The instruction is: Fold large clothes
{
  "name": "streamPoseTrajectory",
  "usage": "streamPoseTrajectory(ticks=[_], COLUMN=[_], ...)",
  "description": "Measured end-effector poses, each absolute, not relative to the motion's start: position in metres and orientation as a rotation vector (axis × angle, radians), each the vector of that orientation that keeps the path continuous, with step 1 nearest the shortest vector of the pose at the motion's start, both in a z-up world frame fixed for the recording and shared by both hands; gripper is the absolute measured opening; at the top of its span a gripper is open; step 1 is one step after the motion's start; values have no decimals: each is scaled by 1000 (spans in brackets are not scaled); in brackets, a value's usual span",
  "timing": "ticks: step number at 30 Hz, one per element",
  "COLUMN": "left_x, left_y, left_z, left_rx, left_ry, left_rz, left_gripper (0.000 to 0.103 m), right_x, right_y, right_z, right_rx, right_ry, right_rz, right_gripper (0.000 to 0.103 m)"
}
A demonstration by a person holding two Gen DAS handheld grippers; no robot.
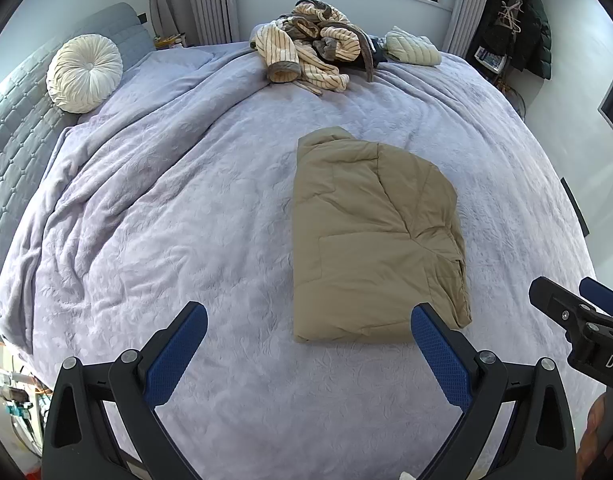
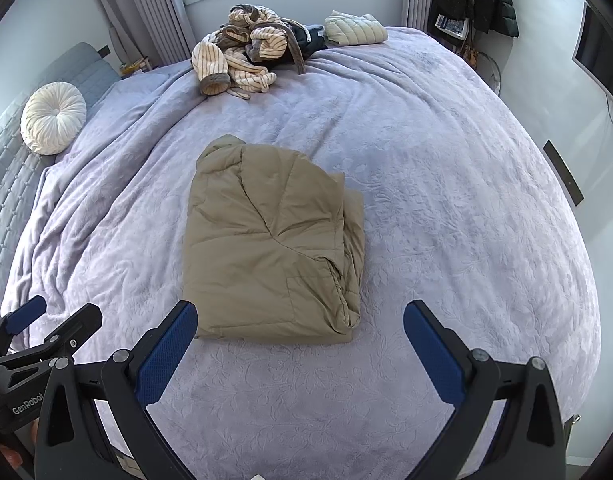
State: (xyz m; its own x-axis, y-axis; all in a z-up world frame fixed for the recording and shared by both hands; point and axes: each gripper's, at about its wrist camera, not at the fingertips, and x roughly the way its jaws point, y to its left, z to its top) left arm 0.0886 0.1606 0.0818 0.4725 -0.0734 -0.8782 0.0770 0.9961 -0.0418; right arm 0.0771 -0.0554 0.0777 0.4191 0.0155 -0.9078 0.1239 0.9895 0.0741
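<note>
A tan padded jacket (image 1: pixel 370 236) (image 2: pixel 270 240) lies folded into a compact rectangle in the middle of the lilac bedspread (image 1: pixel 186 200) (image 2: pixel 446 200). My left gripper (image 1: pixel 310 320) hovers open just short of the jacket's near edge, holding nothing. My right gripper (image 2: pixel 300 316) is also open and empty, with the jacket's near edge between and just beyond its fingertips. In the left wrist view the right gripper (image 1: pixel 578 300) shows at the right edge; in the right wrist view the left gripper (image 2: pixel 54 312) shows at the lower left.
A heap of striped cream and brown clothes (image 1: pixel 310 56) (image 2: pixel 242 52) and a folded pale quilted jacket (image 1: pixel 412 50) (image 2: pixel 356 30) lie at the far side under the window. A round white cushion (image 1: pixel 84 72) (image 2: pixel 52 118) rests by the grey headboard. Dark coats (image 1: pixel 530 20) hang at far right.
</note>
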Motion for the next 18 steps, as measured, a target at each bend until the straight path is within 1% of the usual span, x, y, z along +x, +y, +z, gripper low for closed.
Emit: streamPoseTrajectory(ticks=[18], left_x=[90], left_y=[160], left_z=[82], left_rx=[2], left_ry=[1075], left_rz=[-91], left_gripper=[102], right_x=[74], right_y=[-54], right_z=[77], right_rx=[140], right_ry=[1142], right_rz=[-67], right_gripper=[103])
